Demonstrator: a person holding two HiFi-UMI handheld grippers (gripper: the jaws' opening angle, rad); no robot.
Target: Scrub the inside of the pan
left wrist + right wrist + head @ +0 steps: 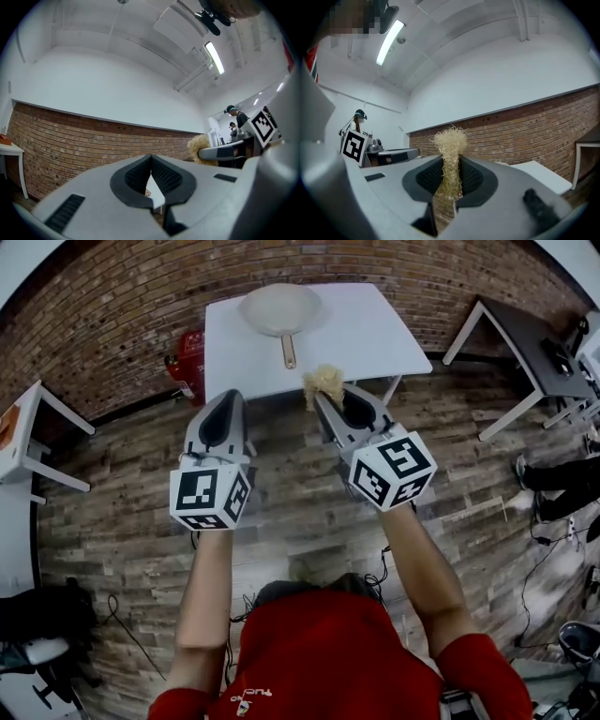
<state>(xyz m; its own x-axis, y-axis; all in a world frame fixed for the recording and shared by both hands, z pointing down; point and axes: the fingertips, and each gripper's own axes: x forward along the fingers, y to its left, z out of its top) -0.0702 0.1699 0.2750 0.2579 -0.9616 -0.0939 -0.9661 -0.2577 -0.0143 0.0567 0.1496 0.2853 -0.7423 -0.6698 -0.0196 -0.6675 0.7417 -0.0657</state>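
A pale round pan [280, 309] with a wooden handle [289, 351] lies on the white table [366, 338] ahead, handle toward me. My right gripper [323, 397] is shut on a straw-coloured scrub pad [323, 383], whose tuft [450, 142] sticks up between the jaws; it hovers over the table's near edge. My left gripper [225, 404] is held level beside it, short of the table, jaws closed with nothing between them [151, 165]. The pan does not appear in either gripper view.
A red fire extinguisher [190, 364] stands by the brick wall left of the table. Other white tables stand at the left [21, 432] and a dark one at the right [525, 343]. A person [358, 123] stands in the background. Cables lie on the wood floor.
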